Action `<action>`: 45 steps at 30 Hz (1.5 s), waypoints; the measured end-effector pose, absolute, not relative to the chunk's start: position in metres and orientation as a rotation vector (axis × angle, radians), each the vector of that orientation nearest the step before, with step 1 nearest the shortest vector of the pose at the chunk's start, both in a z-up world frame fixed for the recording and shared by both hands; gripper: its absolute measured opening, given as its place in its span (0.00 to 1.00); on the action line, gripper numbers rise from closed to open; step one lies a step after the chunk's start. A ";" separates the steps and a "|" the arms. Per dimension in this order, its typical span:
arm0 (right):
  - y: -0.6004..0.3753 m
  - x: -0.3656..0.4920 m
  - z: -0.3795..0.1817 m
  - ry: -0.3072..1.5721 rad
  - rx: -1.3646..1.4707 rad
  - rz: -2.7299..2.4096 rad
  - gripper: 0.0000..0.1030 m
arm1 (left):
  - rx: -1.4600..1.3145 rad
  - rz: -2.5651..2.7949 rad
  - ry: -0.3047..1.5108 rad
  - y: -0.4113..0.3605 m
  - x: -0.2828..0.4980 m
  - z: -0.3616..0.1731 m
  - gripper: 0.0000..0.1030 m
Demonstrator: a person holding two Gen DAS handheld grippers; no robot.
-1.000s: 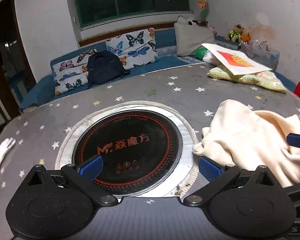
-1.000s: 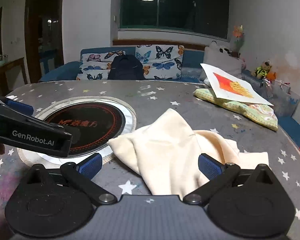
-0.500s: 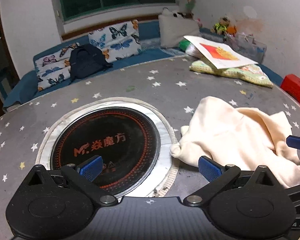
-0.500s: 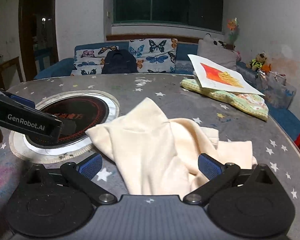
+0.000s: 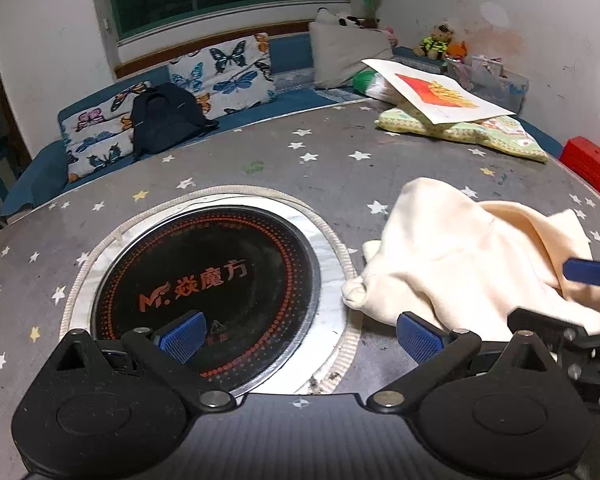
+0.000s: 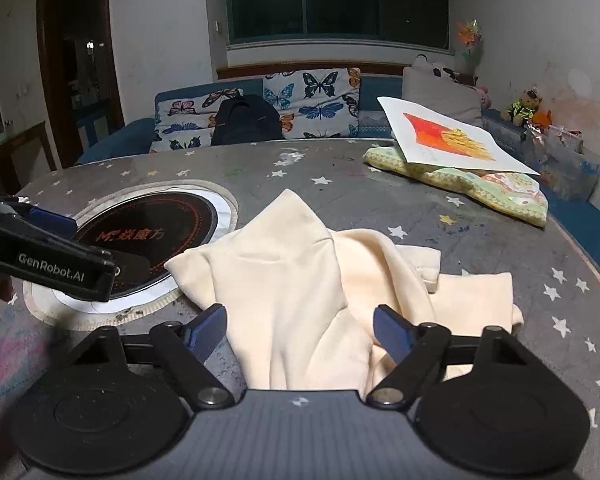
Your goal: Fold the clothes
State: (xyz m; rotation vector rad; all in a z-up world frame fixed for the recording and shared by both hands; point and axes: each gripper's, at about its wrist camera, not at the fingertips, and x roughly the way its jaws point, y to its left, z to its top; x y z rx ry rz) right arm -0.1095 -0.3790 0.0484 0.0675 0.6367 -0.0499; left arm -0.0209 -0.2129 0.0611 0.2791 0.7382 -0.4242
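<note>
So the cream garment (image 6: 300, 280) is lying crumpled in a heap on the grey star-print tabletop (image 6: 340, 188), nothing folded about it yet. The right gripper (image 6: 300, 330) sits low right over the near edge of it with its jaws spread apart, and the cloth runs up between the 2 blue pads (image 6: 210, 330) without either one pinching it as far as I can see. One peak of fabric sticks up straight ahead of those jaws, and more of it bunches off to the right of them. The left gripper (image 5: 300, 334) has its jaws spread wide too, holding nothing: the left pad hangs over the round black cooktop (image 5: 208, 276) set into the tabletop, and the right pad is just beside the garment's (image 5: 460, 256) rolled-up corner, can't tell if it's actually touching. From the left wrist view the heap is ahead and to the right of the jaws, with the right gripper's blue tip poking in at the far right edge. Further out past both sets of jaws there's a patterned cushion (image 6: 480, 188) with a fries picture (image 6: 448, 136) lying on it, and a dark backpack (image 6: 246, 120) on the butterfly-print sofa (image 6: 312, 100) behind the tabletop.
</note>
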 end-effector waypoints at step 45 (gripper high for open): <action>-0.406 -0.077 0.035 0.677 0.166 0.002 0.23 | 0.305 -0.428 0.748 -0.215 -0.014 0.054 1.00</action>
